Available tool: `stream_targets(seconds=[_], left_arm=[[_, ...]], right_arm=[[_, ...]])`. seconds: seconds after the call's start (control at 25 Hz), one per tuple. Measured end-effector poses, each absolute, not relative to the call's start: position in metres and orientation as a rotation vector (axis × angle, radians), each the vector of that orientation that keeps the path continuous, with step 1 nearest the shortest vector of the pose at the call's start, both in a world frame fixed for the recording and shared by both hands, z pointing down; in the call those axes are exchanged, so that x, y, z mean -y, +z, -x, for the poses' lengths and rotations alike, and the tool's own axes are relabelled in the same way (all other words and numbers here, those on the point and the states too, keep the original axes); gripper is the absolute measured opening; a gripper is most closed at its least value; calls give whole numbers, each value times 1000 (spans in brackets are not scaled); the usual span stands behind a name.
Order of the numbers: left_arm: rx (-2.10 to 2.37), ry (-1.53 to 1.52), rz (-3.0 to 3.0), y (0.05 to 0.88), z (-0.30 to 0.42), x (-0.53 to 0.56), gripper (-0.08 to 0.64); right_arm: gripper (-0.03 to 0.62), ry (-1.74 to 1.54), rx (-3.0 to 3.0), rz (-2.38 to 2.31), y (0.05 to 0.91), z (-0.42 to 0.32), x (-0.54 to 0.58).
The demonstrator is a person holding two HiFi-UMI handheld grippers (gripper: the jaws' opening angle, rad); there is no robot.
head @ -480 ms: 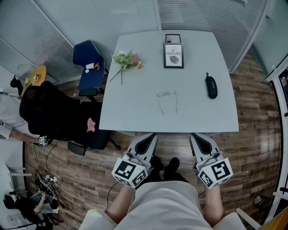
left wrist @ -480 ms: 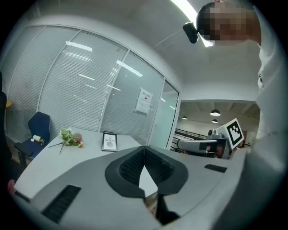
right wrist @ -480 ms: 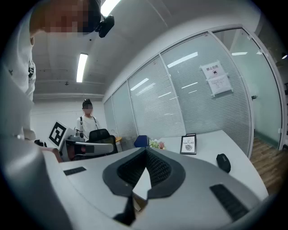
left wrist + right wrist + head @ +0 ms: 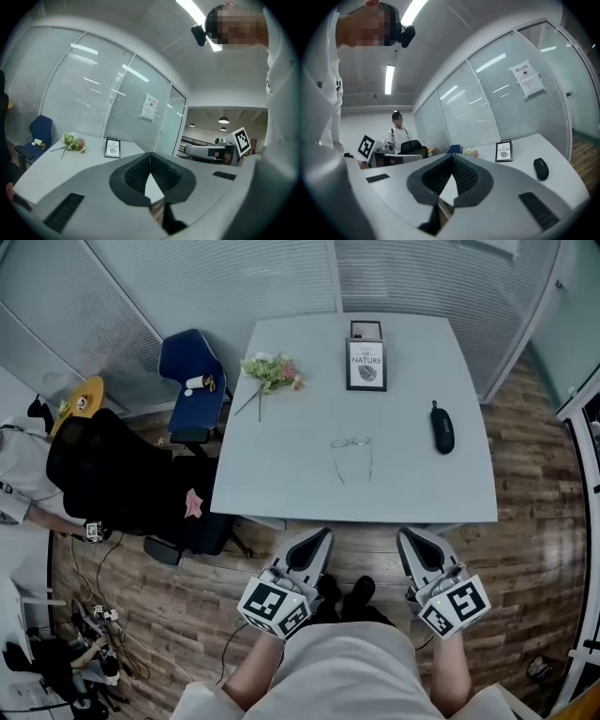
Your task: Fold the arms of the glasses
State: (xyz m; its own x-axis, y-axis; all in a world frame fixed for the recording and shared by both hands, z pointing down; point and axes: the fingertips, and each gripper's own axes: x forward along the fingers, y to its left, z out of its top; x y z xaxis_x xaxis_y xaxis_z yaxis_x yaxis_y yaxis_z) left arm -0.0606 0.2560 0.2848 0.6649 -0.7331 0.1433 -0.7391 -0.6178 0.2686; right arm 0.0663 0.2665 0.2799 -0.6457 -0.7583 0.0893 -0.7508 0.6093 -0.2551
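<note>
While the thin wire glasses lie flat on the pale grey table, their two arms stick out open, pointing at the near edge. They rest close to the middle of the table, apart from everything else on it.

Off to the right, well apart from them, lies a black oval glasses case. At the far side stands a dark framed card with the word NATURE, and a small dark frame stands just behind it. A little bunch of pink and white flowers lies near the far left corner.

Beside the table on the left is a blue chair, and closer in is a big black chair.

The person stands at the near edge, over the brown wood floor. The left gripper is held low, just short of the table, and its jaws are pressed together with nothing between them. The right gripper is held the same way beside it, jaws closed tight and holding nothing. Both point toward the table, and neither one touches the glasses.
</note>
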Motion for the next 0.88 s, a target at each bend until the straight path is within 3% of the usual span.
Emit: stream_targets(seconds=[0.56, 0.68, 0.76, 0.84, 0.88], left_arm=[[1188, 75, -2579, 298, 49, -264, 18], [1171, 86, -2612, 296, 44, -266, 41], [1162, 104, -2638, 295, 41, -265, 161], [1172, 123, -2644, 297, 42, -264, 161], [1179, 122, -2636, 298, 44, -263, 161]], right_arm=[[10, -428, -2795, 1457, 304, -90, -273], [57, -426, -2817, 1442, 307, -87, -274], [124, -425, -2821, 1437, 308, -85, -271], [186, -435, -2822, 1432, 309, -85, -268], [186, -446, -2821, 1429, 310, -85, -265]])
